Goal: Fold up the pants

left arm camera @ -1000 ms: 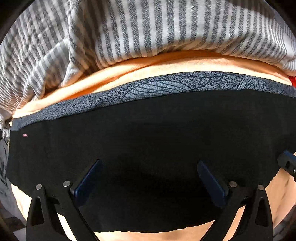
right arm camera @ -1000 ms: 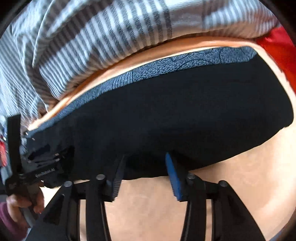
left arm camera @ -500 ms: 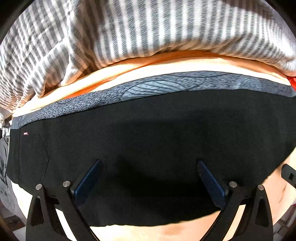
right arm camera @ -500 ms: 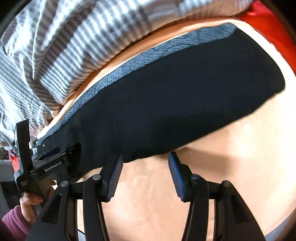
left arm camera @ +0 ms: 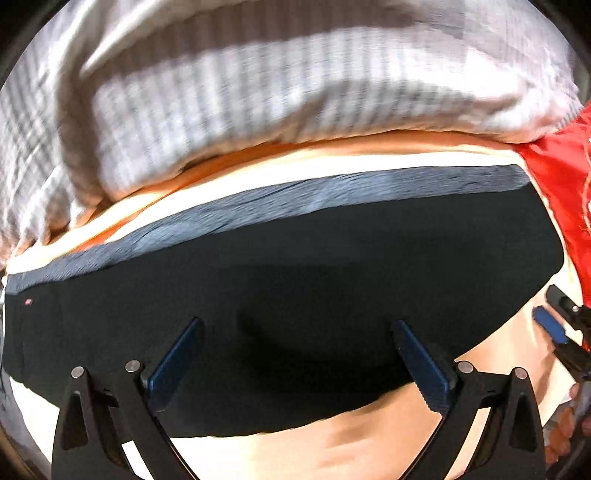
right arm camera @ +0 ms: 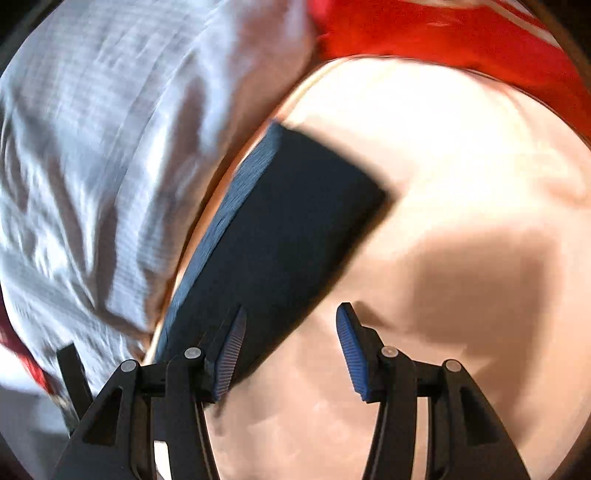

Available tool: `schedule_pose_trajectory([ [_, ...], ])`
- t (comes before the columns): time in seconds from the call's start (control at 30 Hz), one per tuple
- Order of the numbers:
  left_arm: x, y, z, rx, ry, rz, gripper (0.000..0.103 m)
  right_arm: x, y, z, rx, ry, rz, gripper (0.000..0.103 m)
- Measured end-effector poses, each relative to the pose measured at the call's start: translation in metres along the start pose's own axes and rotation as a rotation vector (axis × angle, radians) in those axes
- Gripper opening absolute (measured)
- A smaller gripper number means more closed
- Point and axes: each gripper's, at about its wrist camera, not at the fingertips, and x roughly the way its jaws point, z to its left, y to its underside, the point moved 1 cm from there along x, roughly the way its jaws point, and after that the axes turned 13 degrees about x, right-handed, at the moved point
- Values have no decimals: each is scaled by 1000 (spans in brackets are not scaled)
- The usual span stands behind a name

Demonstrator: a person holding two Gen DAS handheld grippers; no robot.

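Black pants [left arm camera: 280, 295] flat under left hand-held gripper [left arm camera: 295, 365] — jaws spread.

- Open peach sheet [right arm camera: 461, 177] to the right of the folded black pants [right arm camera: 295, 229] — bare, shadow only.
- More bare sheet just below the pants' near edge [left arm camera: 369, 443].
- Blocked along the far side by a bulky grey-striped duvet [left arm camera: 295, 92], lying close to the pants' grey waistband [left arm camera: 332, 188].
- Red cloth [right arm camera: 461, 33] crowding the far right corner.
- Right gripper [left arm camera: 554, 332] standing just off the pants' right end — near the left gripper [left arm camera: 299, 362], not touching.
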Motion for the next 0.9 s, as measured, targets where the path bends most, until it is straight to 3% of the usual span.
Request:
schedule_pose_trajectory([
  [0.13,6,-17,-32,8,-28,-14,103,0,-17,-21,86,-74,-7,55],
  [0.3,28,-44,-55,-45,-43,-10,103,18,-33,-15,72,-156,-5,55],
  [0.4,27,-39,-67,-52,-55,-2,103,26,-39,-13,83,-201,-14,55],
  [0.53,21,-37,-70,-69,-104,-31,103,36,-45,-4,94,-265,2,57],
  [0.67,16,-54,-58,-155,-124,-61,103,46,-48,2,121,-322,56,56],
  [0.73,19,-58,-57,-167,-141,-52,103,49,-49,5,126,-327,87,53],
  [0.83,51,-66,-70,-103,-157,1,103,52,-49,3,139,-297,122,37],
  [0.9,53,-64,-75,-89,-153,-70,103,55,-51,-1,184,-318,149,22],
])
